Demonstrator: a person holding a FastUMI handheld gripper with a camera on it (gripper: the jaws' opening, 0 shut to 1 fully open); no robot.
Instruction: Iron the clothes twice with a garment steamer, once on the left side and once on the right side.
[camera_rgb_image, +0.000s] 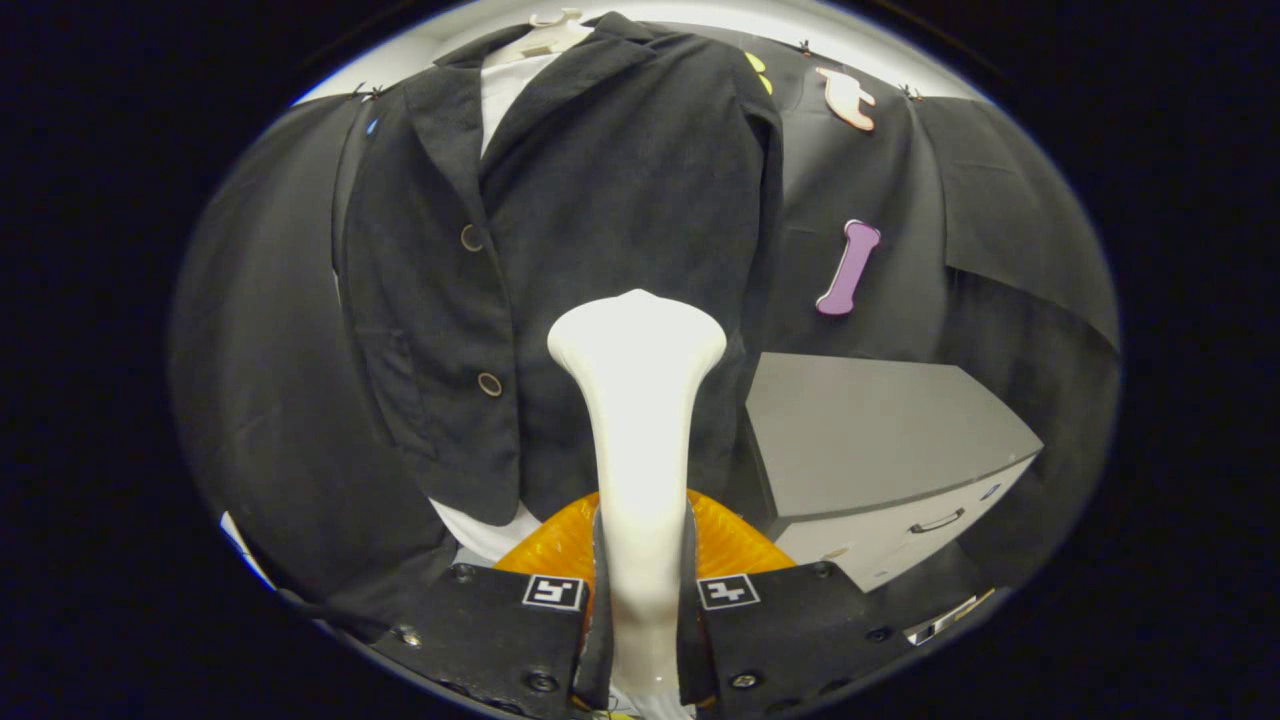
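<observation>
You're gripping the garment steamer (638, 420) right now, both fingers (590, 620) of your gripper (640, 600) pressing on its white handle, jaws nearly closed around it. Its flared head is standing up just ahead of the fingers, facing the black jacket (600, 200) hanging beyond them (white shirt (505, 85) showing at the collar). A grey cabinet (880, 440) is sitting off to the jaws' right.
</observation>
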